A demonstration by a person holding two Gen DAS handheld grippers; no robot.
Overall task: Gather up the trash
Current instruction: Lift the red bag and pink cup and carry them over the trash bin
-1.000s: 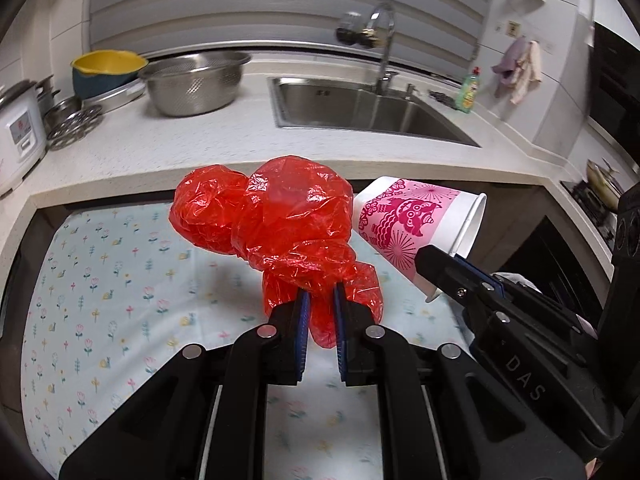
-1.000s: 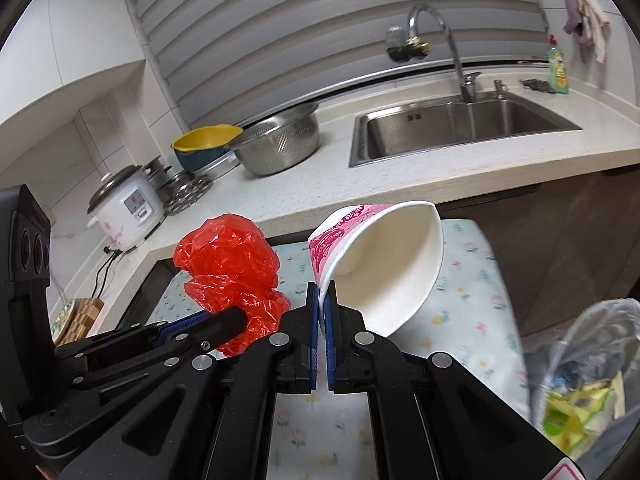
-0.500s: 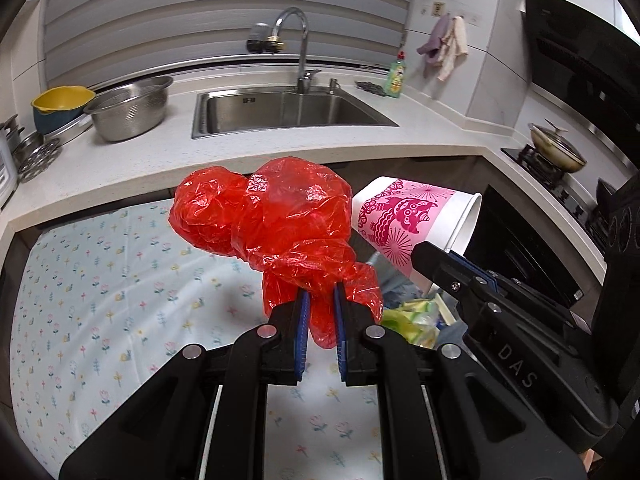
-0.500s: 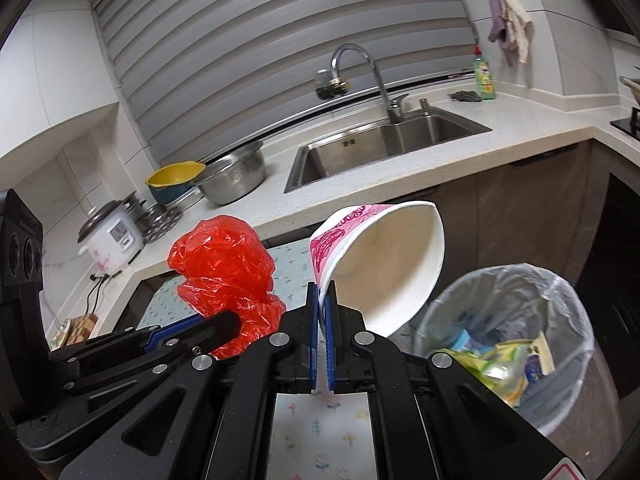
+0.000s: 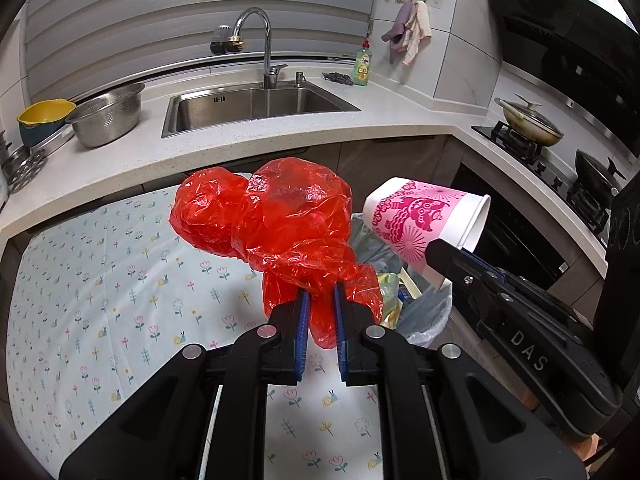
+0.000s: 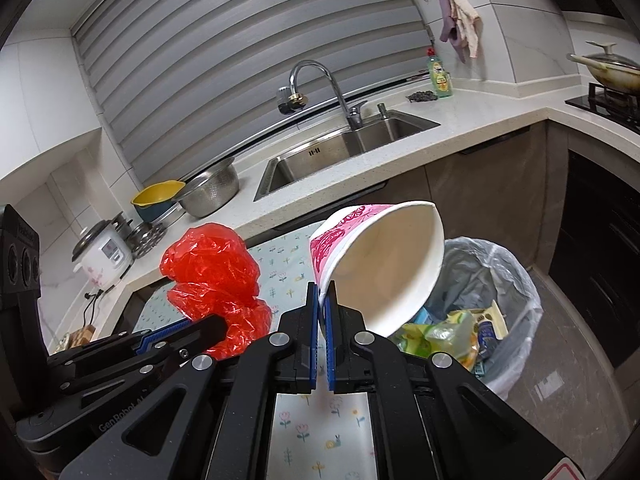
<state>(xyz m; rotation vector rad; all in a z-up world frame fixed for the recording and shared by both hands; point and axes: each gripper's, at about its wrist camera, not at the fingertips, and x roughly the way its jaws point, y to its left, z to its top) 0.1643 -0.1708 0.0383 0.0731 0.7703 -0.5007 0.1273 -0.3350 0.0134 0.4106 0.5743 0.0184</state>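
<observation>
Trash in transit: left claw (image 5: 320, 312) clamps red bag (image 5: 280, 220), right claw (image 6: 321, 312) pinches paper cup (image 6: 384, 264) rim, lined bin (image 6: 516, 276) newly swung beneath, release imminent.

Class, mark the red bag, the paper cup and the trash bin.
red bag (image 5: 288, 216), left wrist view, crumpled upper bulge.
paper cup (image 6: 384, 276), right wrist view, white inner wall.
trash bin (image 6: 520, 276), right wrist view, liner over the rim.

You have two grippers: the left gripper (image 5: 320, 300) holds one red plastic bag (image 5: 280, 220), the right gripper (image 6: 322, 300) one paper cup (image 6: 384, 264); one lined trash bin (image 6: 516, 280) at lower right.
</observation>
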